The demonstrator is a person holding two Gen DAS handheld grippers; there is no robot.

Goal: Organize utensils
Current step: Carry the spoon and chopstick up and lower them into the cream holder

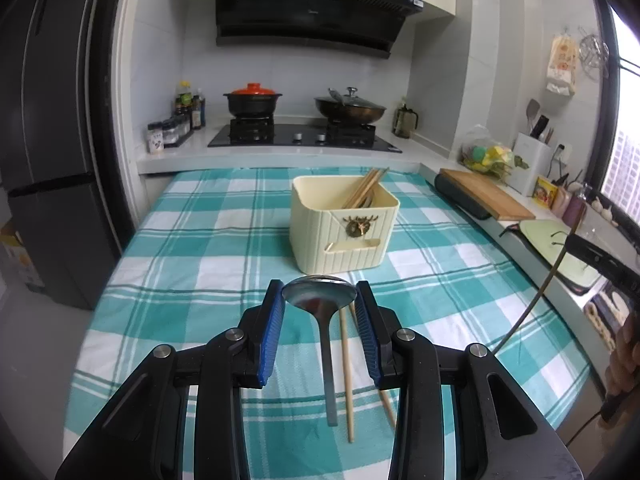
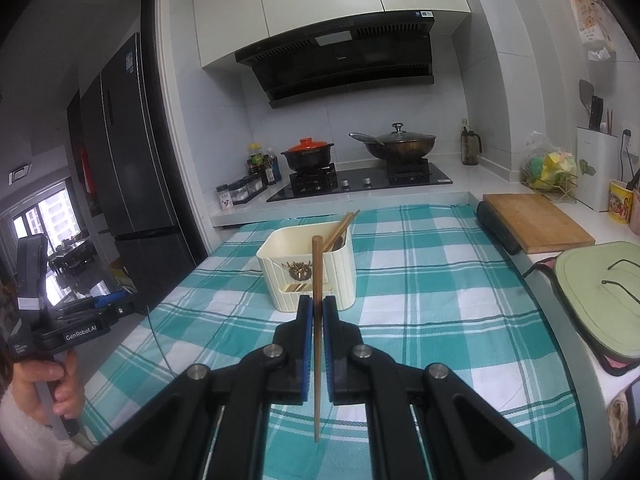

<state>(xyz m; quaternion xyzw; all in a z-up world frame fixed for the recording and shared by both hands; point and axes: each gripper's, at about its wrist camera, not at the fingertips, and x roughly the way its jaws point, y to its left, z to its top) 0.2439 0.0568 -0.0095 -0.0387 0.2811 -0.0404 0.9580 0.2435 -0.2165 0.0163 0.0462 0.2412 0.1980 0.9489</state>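
Note:
My left gripper (image 1: 320, 300) is shut on the bowl of a metal spoon (image 1: 320, 296). The spoon's handle hangs down toward the camera, above the checked teal cloth (image 1: 180, 280). Under it, two pale wooden chopsticks (image 1: 346, 372) lie on the cloth. The right gripper (image 2: 317, 308) is shut on a dark brown chopstick (image 2: 317, 264) that stands nearly upright, with one end sticking out past the fingertips. A cream utensil box (image 1: 344, 236) (image 2: 288, 284) stands on the cloth ahead of both grippers. Several chopsticks (image 1: 366, 190) lean inside it.
Behind the cloth is a stove (image 1: 300, 138) with a red-lidded pot (image 1: 252, 100) and a lidded wok (image 1: 350, 108). A wooden cutting board (image 2: 536, 222) and a green lid (image 2: 600, 292) lie along the right counter. A dark fridge (image 1: 44, 140) stands at the left. A person's hand (image 2: 44, 384) grips the left gripper's handle.

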